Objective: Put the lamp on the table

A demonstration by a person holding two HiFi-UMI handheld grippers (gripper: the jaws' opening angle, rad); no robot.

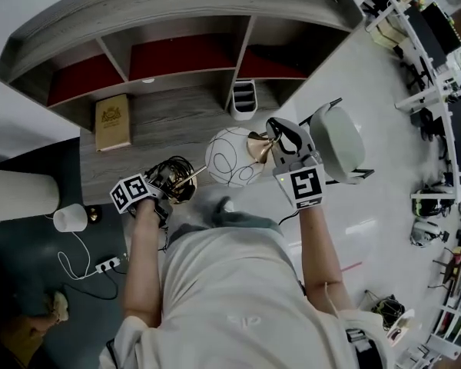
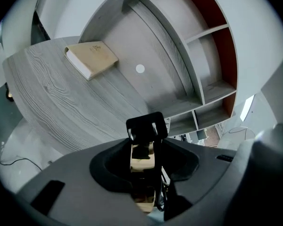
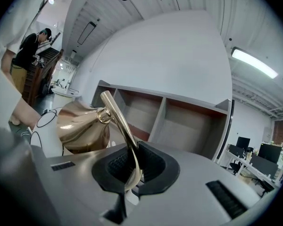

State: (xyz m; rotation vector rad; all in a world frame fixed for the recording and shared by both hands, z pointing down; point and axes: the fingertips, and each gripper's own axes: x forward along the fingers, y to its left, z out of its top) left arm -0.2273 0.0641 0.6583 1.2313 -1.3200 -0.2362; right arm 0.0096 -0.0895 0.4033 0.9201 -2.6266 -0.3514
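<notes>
Two grippers held the lamp (image 1: pixel 232 157) mid-frame, by the table's (image 1: pixel 177 118) front edge. Right gripper (image 3: pixel 129 166) pinched tight on its brass arm (image 3: pixel 117 119). Left gripper (image 2: pixel 142 147) clamped its wooden part (image 2: pixel 142 160) behind a black plug (image 2: pixel 146 126). Book (image 1: pixel 112 121) lettering unreadable.

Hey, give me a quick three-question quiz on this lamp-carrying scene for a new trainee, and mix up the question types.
1. True or false: the book lies on the wooden table.
2. Multiple choice: what is the right gripper shut on? A) the lamp's gold arm B) the white globe shade C) the book
3. Fill in: the left gripper holds the lamp's wooden part, with a black ____ above it.

Key: 1 true; 2 A; 3 plug.
</notes>
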